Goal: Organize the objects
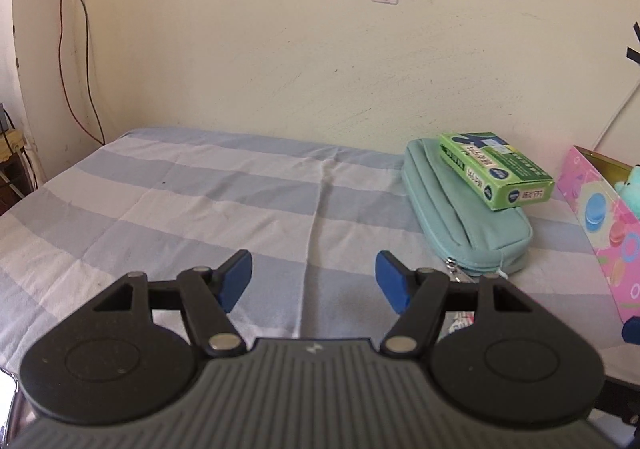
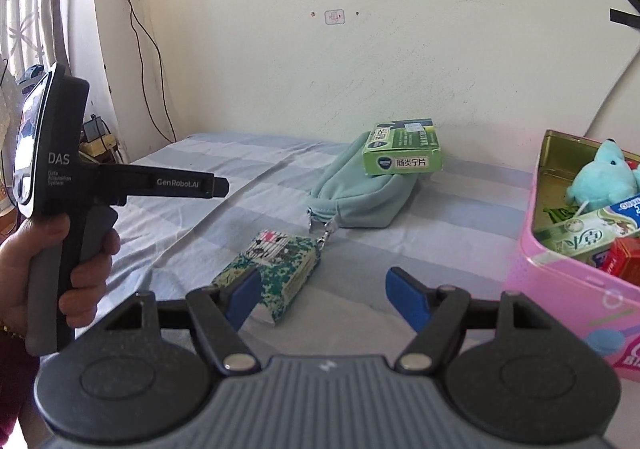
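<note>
While the tin (image 2: pixel 532 209) at the bed's right edge holds toy & boxes, pouch (image 2: pixel 360 201), green box (image 2: pixel 402 153), camo pack (image 2: pixel 276 269) remain; both grippers' fingers spread, empty.

Left gripper (image 2: pixel 219 185) as seen from the right wrist: "DAS" with small "Data Acquisition System" under it on the body, "GenRobot.AI" along the arm. Green box (image 2: pixel 402 153) lying on the teal pouch (image 2: pixel 360 197): end face reads "肠炎宁片". Wall sticker (image 2: pixel 334 16) print too small to read
</note>
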`<action>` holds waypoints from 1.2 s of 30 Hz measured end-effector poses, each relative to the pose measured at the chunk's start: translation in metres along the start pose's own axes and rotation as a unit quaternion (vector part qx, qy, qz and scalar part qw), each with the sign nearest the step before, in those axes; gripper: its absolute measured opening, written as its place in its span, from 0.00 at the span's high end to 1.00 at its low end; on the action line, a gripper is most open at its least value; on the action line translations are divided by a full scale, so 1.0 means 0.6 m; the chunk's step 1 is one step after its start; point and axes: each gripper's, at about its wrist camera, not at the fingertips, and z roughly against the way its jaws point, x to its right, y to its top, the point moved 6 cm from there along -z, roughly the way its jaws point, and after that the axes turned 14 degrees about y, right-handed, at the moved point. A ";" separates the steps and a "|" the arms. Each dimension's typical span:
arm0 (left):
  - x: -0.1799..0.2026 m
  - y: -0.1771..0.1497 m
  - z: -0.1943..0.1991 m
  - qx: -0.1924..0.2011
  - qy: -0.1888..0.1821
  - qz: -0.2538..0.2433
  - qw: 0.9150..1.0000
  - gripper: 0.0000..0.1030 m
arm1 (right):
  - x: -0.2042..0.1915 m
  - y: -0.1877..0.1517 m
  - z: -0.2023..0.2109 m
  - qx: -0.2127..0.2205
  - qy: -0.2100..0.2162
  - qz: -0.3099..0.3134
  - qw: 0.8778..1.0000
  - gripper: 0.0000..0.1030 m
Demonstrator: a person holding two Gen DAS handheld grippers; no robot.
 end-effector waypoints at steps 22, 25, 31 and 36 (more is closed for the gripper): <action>0.001 -0.031 -0.038 -0.025 0.009 -0.018 0.999 0.32 | 0.005 -0.039 0.029 0.090 -0.004 -0.036 0.995 0.26; 0.005 -0.031 -0.033 -0.017 0.004 -0.023 1.000 0.32 | 0.007 -0.039 0.035 0.100 -0.008 -0.040 0.994 0.26; 0.014 -0.031 -0.021 -0.010 -0.016 -0.030 0.999 0.32 | 0.013 -0.041 0.042 0.115 -0.024 -0.051 0.992 0.26; 0.011 -0.030 -0.014 -0.006 -0.026 -0.026 0.999 0.32 | 0.017 -0.044 0.045 0.120 -0.043 -0.057 0.990 0.26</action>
